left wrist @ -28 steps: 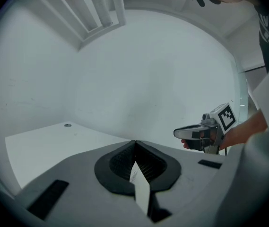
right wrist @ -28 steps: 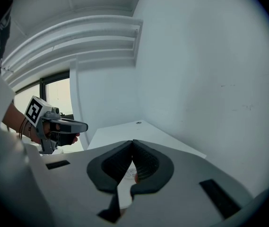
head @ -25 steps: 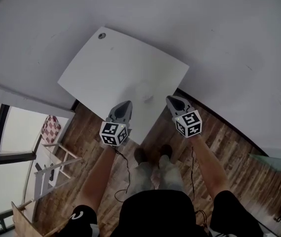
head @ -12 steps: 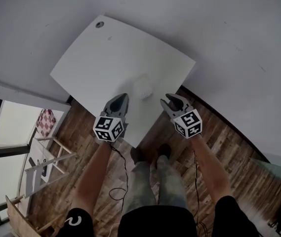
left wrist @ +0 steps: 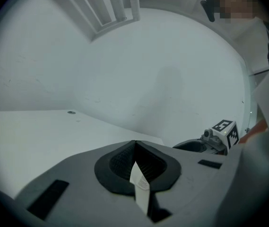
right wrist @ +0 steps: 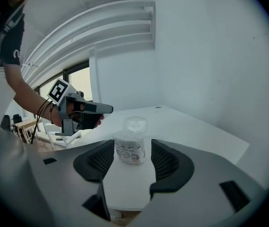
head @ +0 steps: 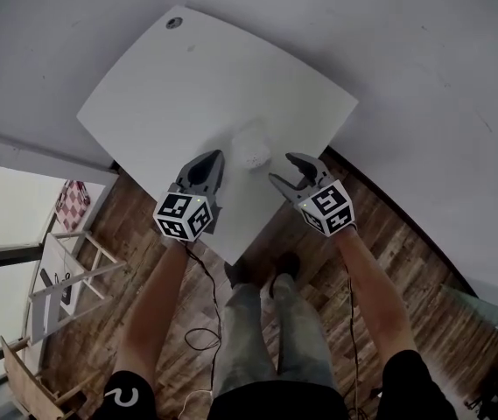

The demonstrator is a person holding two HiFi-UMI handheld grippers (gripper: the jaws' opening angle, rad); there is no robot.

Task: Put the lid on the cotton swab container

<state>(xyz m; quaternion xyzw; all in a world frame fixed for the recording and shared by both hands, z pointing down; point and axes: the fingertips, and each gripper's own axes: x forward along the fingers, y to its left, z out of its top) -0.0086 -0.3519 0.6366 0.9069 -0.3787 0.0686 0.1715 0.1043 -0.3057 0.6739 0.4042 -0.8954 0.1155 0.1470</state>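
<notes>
The cotton swab container (head: 251, 150) is a small clear tub of white swabs with a clear lid (right wrist: 135, 124) on top. It stands upright near the front edge of the white table (head: 170, 86). My right gripper (head: 287, 171) is open just right of it. In the right gripper view the container (right wrist: 130, 145) stands a little beyond the spread jaws, which have just been opening with nothing between the pads. My left gripper (head: 211, 158) is shut and empty, just left of the container. Its pads meet in the left gripper view (left wrist: 134, 145).
A round cable hole (head: 174, 23) marks the table's far corner. White walls stand behind the table. Wooden floor (head: 424, 261) lies below its front edge, with a black cable (head: 198, 322) and a wooden rack (head: 65, 278) at the left.
Both grippers have come down and closer to the container on either side. The right jaws have gone from shut to open. The container has stayed in place.
</notes>
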